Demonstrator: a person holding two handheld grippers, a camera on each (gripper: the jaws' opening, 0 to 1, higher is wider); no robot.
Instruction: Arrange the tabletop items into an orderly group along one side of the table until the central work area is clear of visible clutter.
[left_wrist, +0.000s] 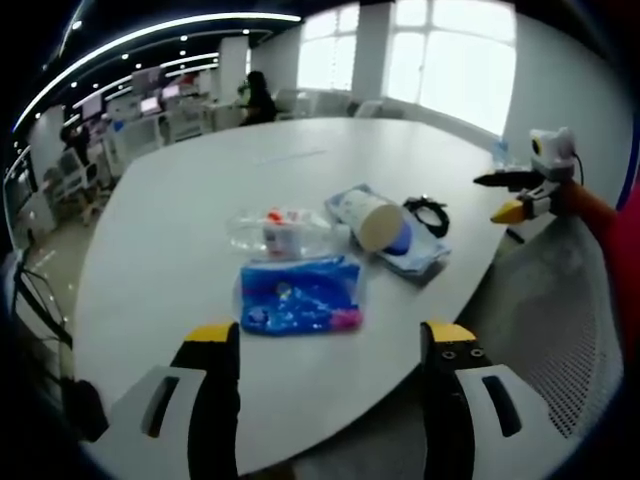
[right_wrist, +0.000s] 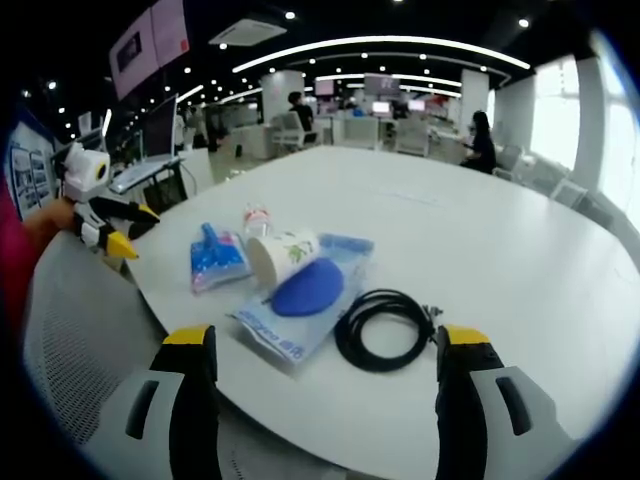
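Near the white table's (left_wrist: 200, 180) close edge lies a cluster: a blue packet (left_wrist: 298, 295), a clear bottle (left_wrist: 275, 232) on its side, a tipped paper cup (left_wrist: 372, 220) on a clear flat package (left_wrist: 415, 258), and a coiled black cable (left_wrist: 427, 213). My left gripper (left_wrist: 330, 335) hangs open just short of the blue packet, holding nothing. In the right gripper view the cable (right_wrist: 385, 328) is nearest, then the package (right_wrist: 290, 330) with a blue oval object (right_wrist: 308, 287), the cup (right_wrist: 282, 255), the blue packet (right_wrist: 215, 262) and the bottle (right_wrist: 258, 220). My right gripper (right_wrist: 325, 337) is open above the table edge.
A grey mesh chair back (left_wrist: 560, 310) stands between the grippers, also in the right gripper view as the chair (right_wrist: 80, 330). The far tabletop (right_wrist: 480, 230) is bare. Desks, monitors and seated people are in the office behind.
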